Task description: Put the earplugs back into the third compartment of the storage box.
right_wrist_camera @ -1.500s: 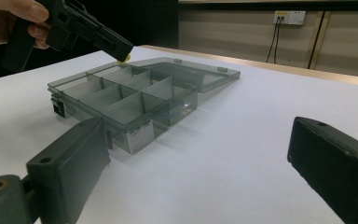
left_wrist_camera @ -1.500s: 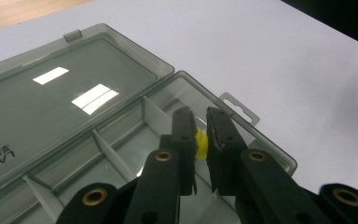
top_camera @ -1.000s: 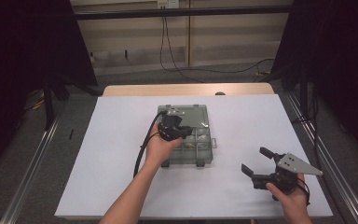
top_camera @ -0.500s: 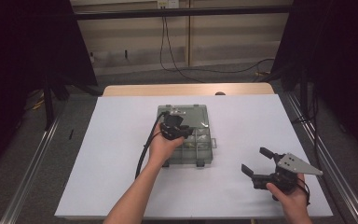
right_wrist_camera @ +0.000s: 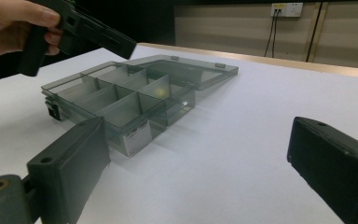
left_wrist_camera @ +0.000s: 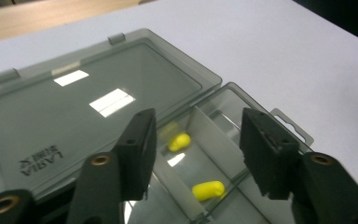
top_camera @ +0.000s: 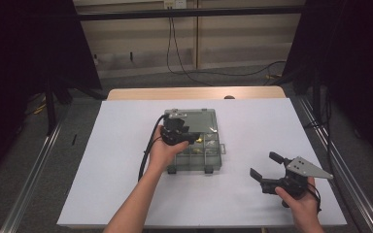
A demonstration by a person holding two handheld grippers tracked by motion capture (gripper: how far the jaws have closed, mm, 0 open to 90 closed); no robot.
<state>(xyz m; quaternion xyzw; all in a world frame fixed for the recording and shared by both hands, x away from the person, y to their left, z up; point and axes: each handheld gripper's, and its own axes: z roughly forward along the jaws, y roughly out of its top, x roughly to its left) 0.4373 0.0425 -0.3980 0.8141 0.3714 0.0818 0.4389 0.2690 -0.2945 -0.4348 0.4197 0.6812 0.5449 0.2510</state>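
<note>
A smoky grey compartment box [top_camera: 194,155] lies open in the middle of the white table, its lid [left_wrist_camera: 74,102] folded flat behind it. Two yellow earplugs [left_wrist_camera: 208,189] [left_wrist_camera: 179,140] lie in its divided tray. My left gripper [top_camera: 194,140] hovers over the tray, open, with nothing between its jaws; in the left gripper view the jaws frame the earplug compartments [left_wrist_camera: 196,154]. My right gripper [top_camera: 265,165] stands open over bare table to the box's right, jaws wide apart. The box [right_wrist_camera: 121,98] and the left gripper [right_wrist_camera: 81,28] show in the right gripper view.
The white sheet [top_camera: 102,179] covers the table, with a strip of wood [top_camera: 194,92] at the far edge. Metal rails [top_camera: 34,170] run along both sides. A black cable [top_camera: 145,155] trails from the left gripper.
The left gripper has edged slightly toward the box's right-hand compartments. The right gripper has not moved.
</note>
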